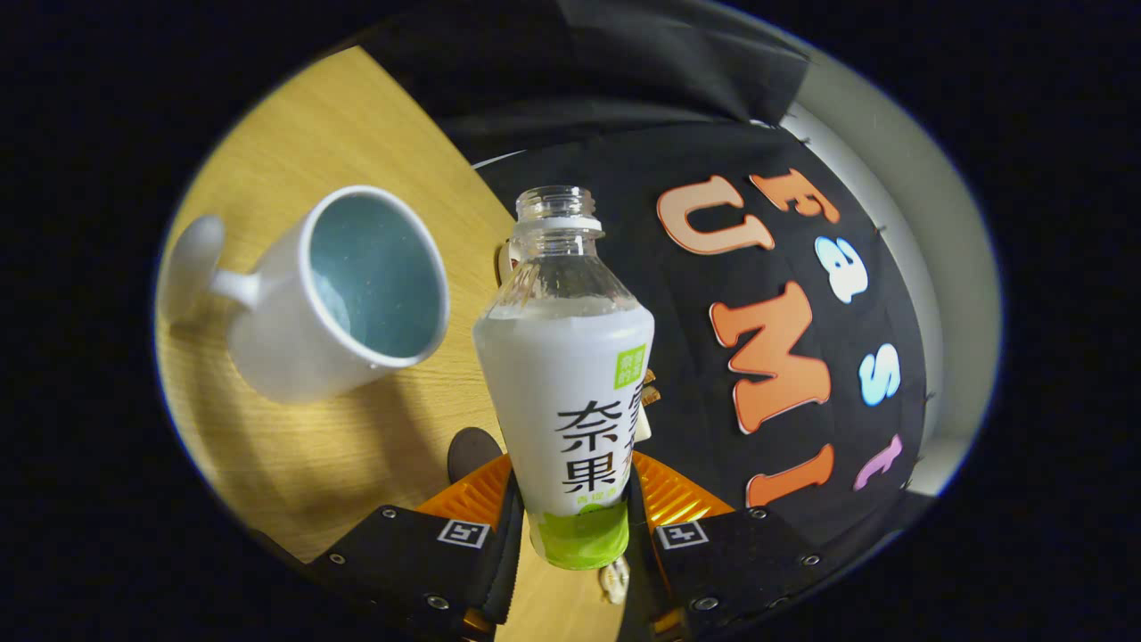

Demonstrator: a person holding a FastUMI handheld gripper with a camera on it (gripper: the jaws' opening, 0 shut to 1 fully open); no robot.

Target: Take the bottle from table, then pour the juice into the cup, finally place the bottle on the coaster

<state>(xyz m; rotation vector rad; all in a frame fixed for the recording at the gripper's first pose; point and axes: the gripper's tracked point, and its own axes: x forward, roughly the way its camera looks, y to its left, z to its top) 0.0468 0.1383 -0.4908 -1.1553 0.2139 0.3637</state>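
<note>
An uncapped clear bottle [566,401] with a white and green label stands between my fingers, held off the wooden table [357,116]. Pale juice fills it up to the shoulder. My gripper [570,517] is shut on the bottle, one finger pressing each side of its lower body. A white cup [343,290] with a blue-green inside and a handle sits on the table beyond my fingers, to the left of the bottle, its mouth tipped toward me in this tilted view. A small dark round thing [472,450], maybe the coaster, peeks out by the left finger.
The black cloth wall [713,152] rises right behind the table's curved far edge. A pale wall strip [927,250] runs beside the cloth. Bare wood lies around the cup.
</note>
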